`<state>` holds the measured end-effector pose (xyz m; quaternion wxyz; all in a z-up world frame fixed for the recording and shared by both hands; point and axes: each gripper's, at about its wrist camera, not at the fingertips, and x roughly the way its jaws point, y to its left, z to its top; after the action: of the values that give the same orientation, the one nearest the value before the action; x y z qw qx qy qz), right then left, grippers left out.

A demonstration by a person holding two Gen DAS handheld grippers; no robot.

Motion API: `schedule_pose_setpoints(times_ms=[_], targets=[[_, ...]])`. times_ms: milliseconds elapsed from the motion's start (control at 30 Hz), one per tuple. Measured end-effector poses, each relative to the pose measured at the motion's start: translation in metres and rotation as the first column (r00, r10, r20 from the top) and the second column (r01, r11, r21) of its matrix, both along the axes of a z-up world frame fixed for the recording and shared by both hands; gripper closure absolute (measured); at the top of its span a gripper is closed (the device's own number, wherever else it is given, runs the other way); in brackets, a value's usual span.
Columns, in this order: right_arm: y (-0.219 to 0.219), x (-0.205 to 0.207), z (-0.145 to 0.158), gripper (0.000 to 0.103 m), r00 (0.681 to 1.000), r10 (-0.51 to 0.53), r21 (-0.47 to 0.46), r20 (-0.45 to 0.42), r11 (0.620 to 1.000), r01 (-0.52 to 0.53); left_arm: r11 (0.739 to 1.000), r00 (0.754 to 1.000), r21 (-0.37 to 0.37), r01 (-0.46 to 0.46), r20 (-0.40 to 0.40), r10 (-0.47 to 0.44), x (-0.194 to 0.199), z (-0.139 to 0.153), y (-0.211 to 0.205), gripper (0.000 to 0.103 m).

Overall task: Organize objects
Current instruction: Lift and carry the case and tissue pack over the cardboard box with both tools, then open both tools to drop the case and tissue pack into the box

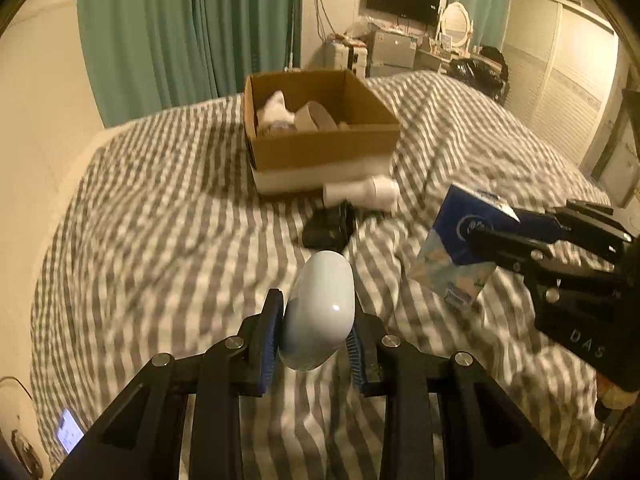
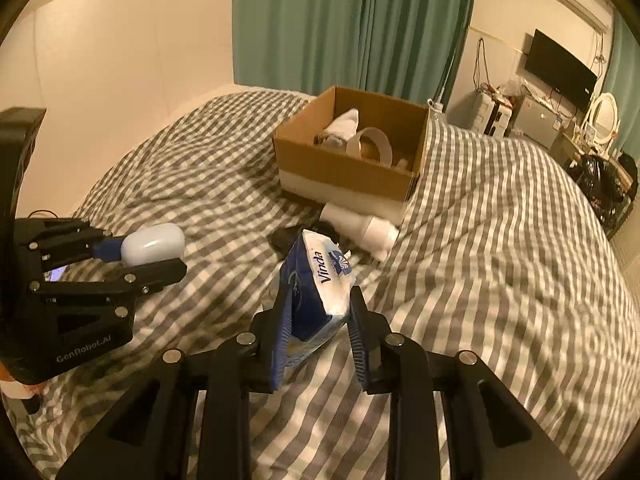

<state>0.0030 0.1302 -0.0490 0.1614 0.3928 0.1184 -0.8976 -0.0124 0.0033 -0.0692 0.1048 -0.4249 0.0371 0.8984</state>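
Tissue pack [image 2: 316, 280], soft and light, pinched mid-body in right hand-held gripper [image 2: 316, 344] above bed [image 2: 500, 260]. Glossy white case [image 1: 320, 308], hard, probably slippery, clamped across its sides in left hand-held gripper [image 1: 316, 344]. Cardboard box [image 2: 348, 176] ahead, part filled.

Each fisheye camera sat just behind its own gripper's fingers and looked forward and downward over the checked bedspread [image 1: 160, 220]. The left wrist view faced the cardboard box [image 1: 320, 148] head-on, with the right gripper [image 1: 480, 232] at its right edge. The right wrist view looked from further right, the left gripper [image 2: 160, 256] at its left edge. Both shared the box, the green curtain [image 2: 352, 24] and the wall-mounted television [image 2: 560, 68].
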Motion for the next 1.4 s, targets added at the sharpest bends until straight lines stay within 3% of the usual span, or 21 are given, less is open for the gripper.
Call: schedule_pose_setpoints(times_ms=[533, 767, 1033, 1400], targets=[[0.001, -0.088, 0.066, 0.077, 0.994, -0.01, 0.009, -0.11, 1.0, 0.011, 0.999, 0.993, -0.048, -0.019, -0.117, 0.014, -0.099, 0.06, 0.013, 0.073], [0.006, -0.138, 0.077, 0.077, 0.992, -0.01, -0.002, -0.126, 1.0, 0.01, 0.998, 0.991, -0.049, -0.03, -0.132, 0.023, -0.161, 0.071, 0.012, 0.073], [0.008, -0.216, 0.07, 0.077, 0.993, -0.039, -0.038, -0.11, 0.999, 0.035, 0.996, 0.991, -0.091, -0.023, -0.136, 0.01, -0.227, 0.059, 0.025, 0.073], [-0.01, -0.293, 0.021, 0.077, 0.998, -0.021, -0.006, -0.063, 1.0, 0.021, 0.995, 0.998, -0.103, -0.014, -0.059, 0.008, -0.3, 0.002, 0.027, 0.073]])
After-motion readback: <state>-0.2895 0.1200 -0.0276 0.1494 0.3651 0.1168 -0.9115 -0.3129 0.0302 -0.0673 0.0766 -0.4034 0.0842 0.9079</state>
